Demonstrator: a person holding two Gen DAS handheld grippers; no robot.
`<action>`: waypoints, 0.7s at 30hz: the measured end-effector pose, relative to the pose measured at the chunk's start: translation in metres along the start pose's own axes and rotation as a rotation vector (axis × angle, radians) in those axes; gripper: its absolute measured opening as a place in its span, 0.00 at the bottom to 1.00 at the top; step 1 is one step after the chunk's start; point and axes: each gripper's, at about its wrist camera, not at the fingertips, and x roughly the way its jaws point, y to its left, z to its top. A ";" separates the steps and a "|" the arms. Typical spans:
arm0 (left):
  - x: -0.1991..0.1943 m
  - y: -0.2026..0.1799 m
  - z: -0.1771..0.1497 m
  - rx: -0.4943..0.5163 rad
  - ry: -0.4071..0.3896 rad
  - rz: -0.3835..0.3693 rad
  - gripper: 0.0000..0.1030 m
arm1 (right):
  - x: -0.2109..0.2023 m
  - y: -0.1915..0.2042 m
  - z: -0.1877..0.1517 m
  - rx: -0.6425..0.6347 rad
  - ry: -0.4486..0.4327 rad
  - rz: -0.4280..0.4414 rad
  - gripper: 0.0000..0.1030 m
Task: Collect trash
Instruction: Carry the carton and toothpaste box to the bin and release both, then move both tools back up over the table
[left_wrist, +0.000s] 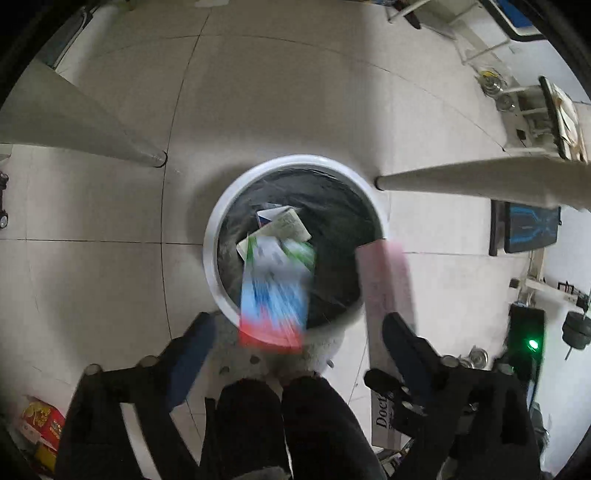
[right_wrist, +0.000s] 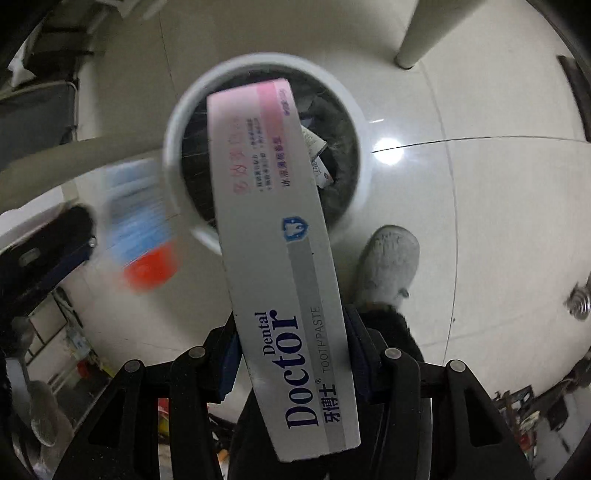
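Right now my right gripper (right_wrist: 291, 354) has its jaws closed on the lower part of a long white toothpaste box (right_wrist: 280, 236), which sticks out toward 12 o'clock so that its pink far end overlaps the opening of the white trash bin (right_wrist: 173, 122). My left gripper (left_wrist: 299, 325) has its jaws spread wide apart with nothing between them. Just past them, at 12 o'clock, a blurred blue, white and red carton (left_wrist: 273, 295) hangs over the near rim of the bin, free of both fingers. Inside the bin's black liner (left_wrist: 340, 218) lie a few other flattened packets (left_wrist: 284, 225). Around the bin is pale tiled floor (left_wrist: 110, 206), with a table leg (left_wrist: 110, 136) at 10 o'clock and another at 3 o'clock.
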 end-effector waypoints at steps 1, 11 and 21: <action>0.004 0.005 0.002 -0.007 -0.002 0.008 0.92 | 0.009 0.000 0.008 -0.003 0.005 0.007 0.57; -0.017 0.023 -0.023 0.008 -0.123 0.220 0.92 | 0.003 0.006 0.017 -0.098 -0.173 -0.134 0.99; -0.074 0.006 -0.053 0.044 -0.146 0.258 0.92 | -0.069 0.021 -0.016 -0.153 -0.305 -0.248 0.99</action>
